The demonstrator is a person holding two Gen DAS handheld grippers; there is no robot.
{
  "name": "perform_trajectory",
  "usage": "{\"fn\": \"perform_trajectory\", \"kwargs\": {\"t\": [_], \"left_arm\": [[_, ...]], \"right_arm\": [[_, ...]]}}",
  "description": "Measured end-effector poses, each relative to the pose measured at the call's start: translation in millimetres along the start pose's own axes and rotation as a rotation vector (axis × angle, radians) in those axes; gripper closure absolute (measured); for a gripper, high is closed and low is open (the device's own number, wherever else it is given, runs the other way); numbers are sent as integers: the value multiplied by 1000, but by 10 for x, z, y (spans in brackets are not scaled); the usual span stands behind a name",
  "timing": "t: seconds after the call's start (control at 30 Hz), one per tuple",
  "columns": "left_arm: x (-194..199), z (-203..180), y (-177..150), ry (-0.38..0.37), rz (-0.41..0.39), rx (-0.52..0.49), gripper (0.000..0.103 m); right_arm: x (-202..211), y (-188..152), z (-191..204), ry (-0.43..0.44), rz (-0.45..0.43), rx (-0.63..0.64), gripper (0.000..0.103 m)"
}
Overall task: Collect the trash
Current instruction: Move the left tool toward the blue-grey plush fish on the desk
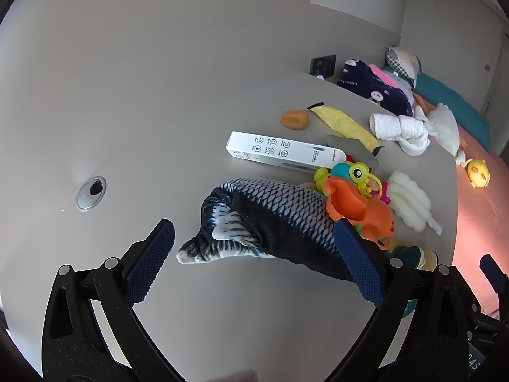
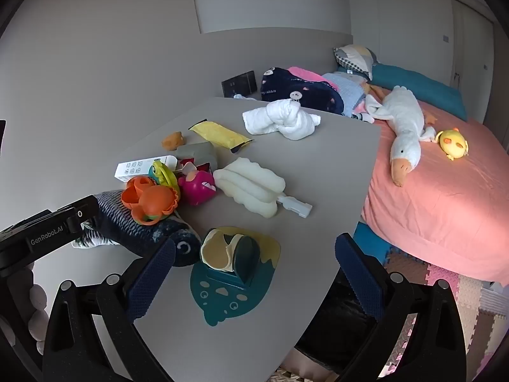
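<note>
Between the left gripper's [image 1: 254, 248] wide-open fingers lies the fish [image 1: 270, 216], a scaled plush whose tail points toward the left finger while its body runs under the right one; nothing is clamped. Ahead of that gripper, past the fish, sits the white box [image 1: 283, 152], and beyond it the orange scrap [image 1: 294, 119] and the yellow wrapper [image 1: 346, 125], the likeliest trash on the table [image 1: 191, 127]. To the right of the fish, the orange toy [image 1: 359, 207] rests on its body, with the foam brush [image 1: 410, 200] further right.

The right gripper [image 2: 254, 267] is also spread wide and holds nothing. Just ahead of it, nearer its left finger, the teal mat [image 2: 235, 289] lies flat with a cream and teal item on top. Below its right finger, off the table edge, a dark bag [image 2: 343, 328] seems to stand ready, though its contents are hidden. Further ahead are the white towel [image 2: 280, 117] and, well to the right, the bed [image 2: 445, 197] with the goose [image 2: 404, 121].

As a judgement, collecting has barely begun: wrapper, scrap and box all remain on the table, neither gripper carries anything, and sorting trash from toys is left.
</note>
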State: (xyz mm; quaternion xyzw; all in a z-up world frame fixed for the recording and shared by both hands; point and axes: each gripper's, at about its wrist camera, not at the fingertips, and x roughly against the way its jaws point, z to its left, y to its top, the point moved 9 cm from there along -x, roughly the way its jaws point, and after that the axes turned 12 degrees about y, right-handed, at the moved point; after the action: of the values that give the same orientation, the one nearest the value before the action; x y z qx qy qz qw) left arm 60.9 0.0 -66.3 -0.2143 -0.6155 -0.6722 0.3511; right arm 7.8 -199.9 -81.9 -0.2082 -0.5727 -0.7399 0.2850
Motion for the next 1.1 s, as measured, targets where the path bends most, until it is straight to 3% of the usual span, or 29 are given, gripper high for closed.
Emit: {"fn": "perform_trajectory", "kwargs": {"t": [1.1], "left_arm": [[-43,7,-47,9,18,-10,6]], "right_arm": [[-24,-10,1,-10,5,10,3]]}}
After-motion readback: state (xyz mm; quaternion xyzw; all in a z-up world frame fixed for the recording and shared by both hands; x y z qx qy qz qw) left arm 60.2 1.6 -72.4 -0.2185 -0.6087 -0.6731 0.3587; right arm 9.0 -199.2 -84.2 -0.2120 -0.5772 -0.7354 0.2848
